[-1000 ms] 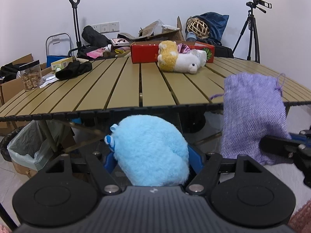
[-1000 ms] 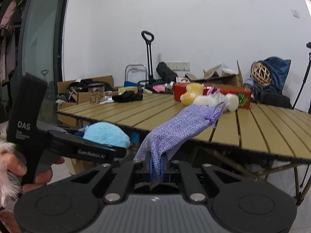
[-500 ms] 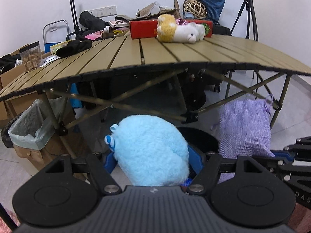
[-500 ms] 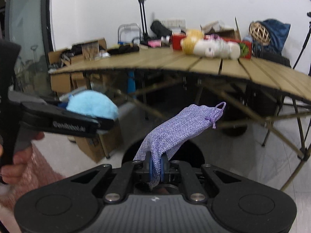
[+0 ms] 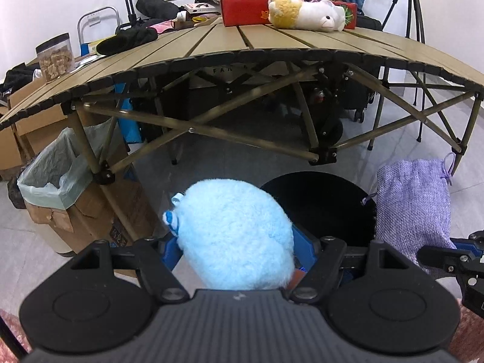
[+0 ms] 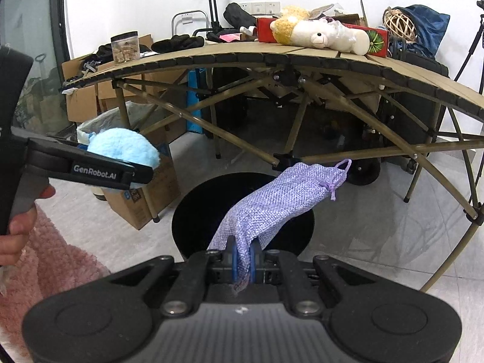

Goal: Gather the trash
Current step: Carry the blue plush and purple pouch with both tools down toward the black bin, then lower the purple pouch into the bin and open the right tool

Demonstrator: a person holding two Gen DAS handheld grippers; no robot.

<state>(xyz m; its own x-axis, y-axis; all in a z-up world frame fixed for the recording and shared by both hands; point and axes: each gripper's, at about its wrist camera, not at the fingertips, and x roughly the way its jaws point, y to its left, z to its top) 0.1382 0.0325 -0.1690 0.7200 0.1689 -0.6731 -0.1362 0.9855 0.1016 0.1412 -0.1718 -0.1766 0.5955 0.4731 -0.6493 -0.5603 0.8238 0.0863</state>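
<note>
My left gripper (image 5: 239, 251) is shut on a fluffy light-blue plush toy (image 5: 236, 236), held above the floor just left of a round black bin (image 5: 320, 208). My right gripper (image 6: 242, 260) is shut on a purple woven drawstring pouch (image 6: 272, 205), which hangs out over the black bin's opening (image 6: 193, 220). The pouch also shows in the left wrist view (image 5: 414, 205) at the right, and the blue plush and left gripper show in the right wrist view (image 6: 124, 148) at the left.
A slatted folding table (image 5: 272, 45) stands behind the bin with a llama plush (image 5: 302, 15), a red box (image 5: 245, 12), black gloves (image 5: 127, 37) and a jar (image 5: 56, 60). A lined cardboard bin (image 5: 57, 175) stands at left. A pink rug (image 6: 54, 260) lies near.
Both grippers have dropped from table height to below the table edge, carrying the plush and the pouch down over the black bin, which has come into view.
</note>
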